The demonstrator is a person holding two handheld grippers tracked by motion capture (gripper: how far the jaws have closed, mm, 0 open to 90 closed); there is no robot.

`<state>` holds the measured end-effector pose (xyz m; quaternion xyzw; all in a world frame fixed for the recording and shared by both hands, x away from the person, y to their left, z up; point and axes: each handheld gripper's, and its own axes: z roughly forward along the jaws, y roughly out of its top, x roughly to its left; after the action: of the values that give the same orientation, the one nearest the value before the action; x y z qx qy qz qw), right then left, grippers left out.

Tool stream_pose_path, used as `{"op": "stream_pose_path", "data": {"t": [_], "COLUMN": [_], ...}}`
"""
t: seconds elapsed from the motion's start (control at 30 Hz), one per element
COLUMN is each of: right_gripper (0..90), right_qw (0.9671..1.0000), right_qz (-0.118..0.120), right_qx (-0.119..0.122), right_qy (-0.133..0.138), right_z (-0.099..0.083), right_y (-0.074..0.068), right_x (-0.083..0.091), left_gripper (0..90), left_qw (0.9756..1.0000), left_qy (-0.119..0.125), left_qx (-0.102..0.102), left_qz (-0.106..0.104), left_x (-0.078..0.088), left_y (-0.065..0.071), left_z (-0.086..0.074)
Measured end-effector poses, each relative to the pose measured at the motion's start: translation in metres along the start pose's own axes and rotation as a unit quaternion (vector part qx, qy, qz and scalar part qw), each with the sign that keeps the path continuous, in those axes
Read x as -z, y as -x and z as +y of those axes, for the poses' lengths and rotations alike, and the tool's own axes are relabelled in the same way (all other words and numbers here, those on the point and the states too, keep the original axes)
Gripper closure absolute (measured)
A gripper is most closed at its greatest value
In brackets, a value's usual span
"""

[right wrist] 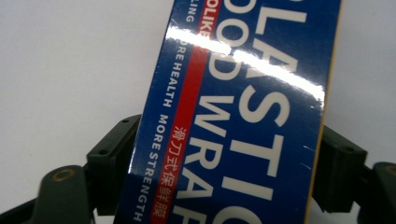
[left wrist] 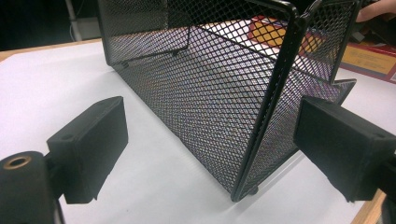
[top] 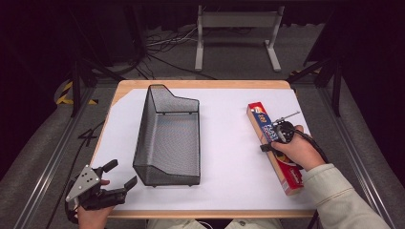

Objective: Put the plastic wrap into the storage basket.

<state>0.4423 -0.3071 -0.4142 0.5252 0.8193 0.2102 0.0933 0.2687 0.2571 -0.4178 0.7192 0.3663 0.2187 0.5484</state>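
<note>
the right gripper [top: 282, 131] sits straight over the plastic wrap box [top: 273, 145], which lies on the white sheet at about 3 o'clock on the counter [top: 205, 83], its long axis running from 11 o'clock at the far end to 5 o'clock at the near end. in the right gripper view the box [right wrist: 233, 116] passes up between the two fingers [right wrist: 109, 158] — one stands at each long edge, so the fingers span the short width and cross the long axis. they stand spread about as wide as the box, at or just beside its edges; whether the pads already press on the cardboard i cannot tell. the right hand [top: 296, 150] is much the nearer one to the box, so a squeeze and lift looks like the coming move. the left gripper [top: 102, 186] rests at the counter's 7 o'clock corner with its fingers [left wrist: 93, 140] spread wide and empty, pointing at the near corner of the black wire mesh basket [top: 167, 138] — near it, not touching. the basket stands at the counter's middle, open and empty, well apart from the box. count: one box of wrap, one mesh basket, two grippers.
</note>
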Motion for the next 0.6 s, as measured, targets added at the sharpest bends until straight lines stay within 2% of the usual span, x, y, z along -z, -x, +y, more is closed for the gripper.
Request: {"op": "stream_pose_path", "data": {"t": [0.13, 0.17, 0.2, 0.4, 0.6], "right_gripper": [26.6, 28.3, 29.9, 38.0, 39.8], "right_qw": [0.9999, 0.9997, 0.9988, 0.9971, 0.9965], "right_qz": [-0.004, -0.002, -0.007, -0.043, -0.036], "right_qx": [-0.010, -0.022, -0.048, -0.058, -0.074], "right_qy": [-0.001, -0.006, -0.010, -0.023, -0.015], "right_z": [-0.0002, -0.0004, -0.0008, 0.0029, 0.0016], "right_y": [-0.0002, 0.0004, -0.0010, -0.0091, -0.0083], "right_x": [0.0012, 0.0014, 0.0022, 0.0068, 0.0101], "left_gripper": [10.7, 10.7, 10.8, 10.7, 10.7], "left_qw": [1.0000, 1.0000, 1.0000, 1.0000, 1.0000], "left_qy": [0.000, 0.000, 0.000, 0.001, 0.001], "left_qx": [0.000, -0.001, 0.000, 0.000, -0.001], "left_qz": [0.000, -0.001, -0.001, 0.000, 0.000], "left_x": [-0.0001, -0.0002, -0.0001, 0.0003, 0.0002], "left_y": [0.0000, -0.0001, 0.0000, -0.0001, -0.0003], "left_z": [0.0001, 0.0001, 0.0001, 0.0000, 0.0003]}}
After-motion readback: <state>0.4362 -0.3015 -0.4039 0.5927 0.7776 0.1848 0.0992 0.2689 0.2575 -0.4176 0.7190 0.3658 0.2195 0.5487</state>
